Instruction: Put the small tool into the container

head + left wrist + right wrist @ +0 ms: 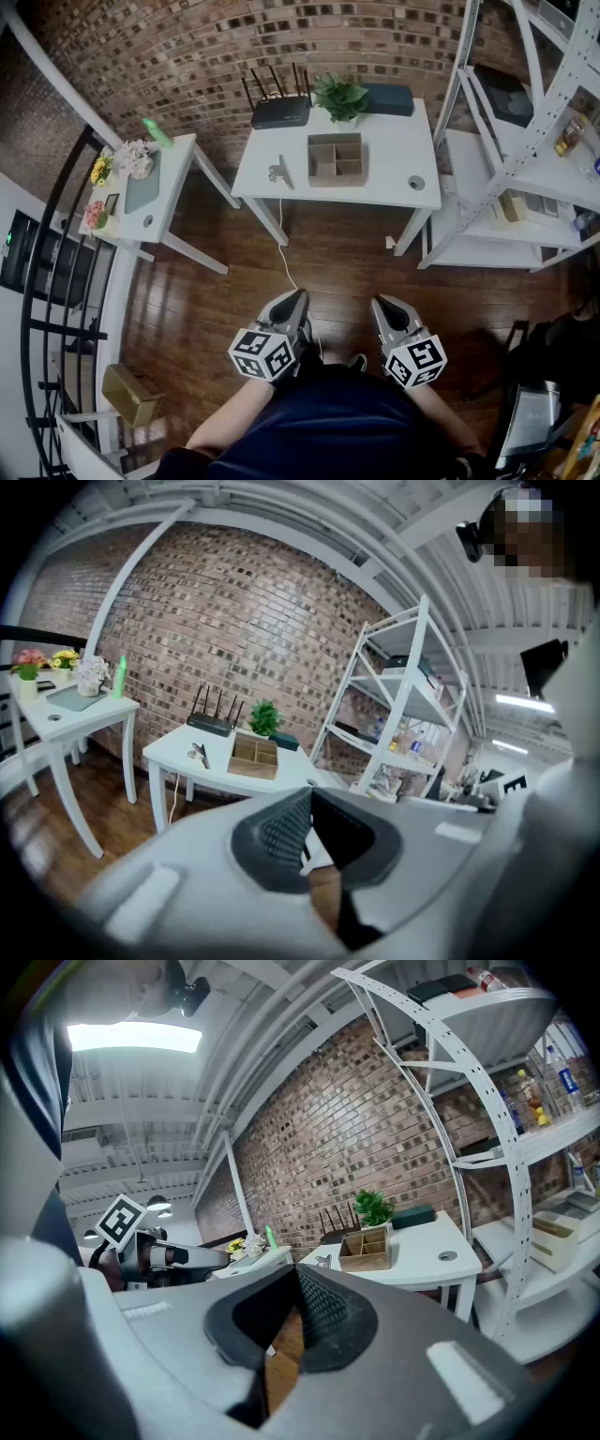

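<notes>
The small metal tool (279, 172) lies on the white table (394, 159), just left of the wooden compartment container (336, 159). Both grippers are held low near the person's body, well short of the table. My left gripper (298, 296) is shut with nothing between its jaws, and its tip points toward the table. My right gripper (382, 302) beside it also looks shut and empty. The left gripper view has the left gripper (311, 794) in front, with the tool (199, 754) and container (254, 755) far off. The right gripper view shows the right gripper (297, 1269), container (366, 1250) and tool (323, 1261).
A router (279, 111), a potted plant (340, 97) and a dark box (387, 98) stand at the table's back. A side table (178, 187) with flowers is at the left and metal shelving (525, 141) at the right. A black railing (56, 281) and a cardboard box (131, 394) are on the near left.
</notes>
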`<state>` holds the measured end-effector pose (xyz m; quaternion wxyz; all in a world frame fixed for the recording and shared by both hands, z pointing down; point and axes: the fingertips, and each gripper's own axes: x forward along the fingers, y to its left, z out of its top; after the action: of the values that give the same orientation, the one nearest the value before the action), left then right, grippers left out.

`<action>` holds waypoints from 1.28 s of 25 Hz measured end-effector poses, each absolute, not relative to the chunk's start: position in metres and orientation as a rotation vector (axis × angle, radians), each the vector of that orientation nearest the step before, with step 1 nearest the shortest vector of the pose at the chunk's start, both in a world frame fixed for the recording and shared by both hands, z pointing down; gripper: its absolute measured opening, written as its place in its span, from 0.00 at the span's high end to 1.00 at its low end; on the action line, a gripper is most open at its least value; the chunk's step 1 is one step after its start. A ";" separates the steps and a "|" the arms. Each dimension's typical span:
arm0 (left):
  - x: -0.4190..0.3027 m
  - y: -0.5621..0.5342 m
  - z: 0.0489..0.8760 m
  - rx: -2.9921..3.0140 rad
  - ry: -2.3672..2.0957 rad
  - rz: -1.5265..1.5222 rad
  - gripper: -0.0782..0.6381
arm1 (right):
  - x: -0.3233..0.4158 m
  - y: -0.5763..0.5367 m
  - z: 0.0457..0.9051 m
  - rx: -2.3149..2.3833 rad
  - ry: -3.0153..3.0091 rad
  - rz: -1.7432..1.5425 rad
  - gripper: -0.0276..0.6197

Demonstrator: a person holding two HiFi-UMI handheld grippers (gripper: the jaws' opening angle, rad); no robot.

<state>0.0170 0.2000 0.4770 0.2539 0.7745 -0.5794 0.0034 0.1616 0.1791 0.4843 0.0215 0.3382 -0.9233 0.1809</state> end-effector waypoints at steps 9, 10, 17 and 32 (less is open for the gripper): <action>-0.022 0.120 0.491 2.143 -1.515 -0.032 0.89 | 0.139 0.114 0.488 1.181 -2.793 0.503 0.95; -0.030 0.107 0.493 2.150 -1.502 -0.037 0.89 | 0.134 0.103 0.488 1.210 -2.779 0.501 0.95; -0.118 0.014 0.493 2.205 -1.467 -0.036 0.89 | 0.065 0.039 0.480 1.274 -2.696 0.477 0.95; -0.250 -0.120 0.584 2.071 -1.506 0.241 0.78 | -0.014 -0.023 0.488 1.225 -2.632 0.513 0.95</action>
<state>-0.2497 -0.1202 0.5840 0.2808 0.7728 -0.5620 0.0898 -0.0141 -0.0234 0.4880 0.0964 0.4135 -0.8887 0.1731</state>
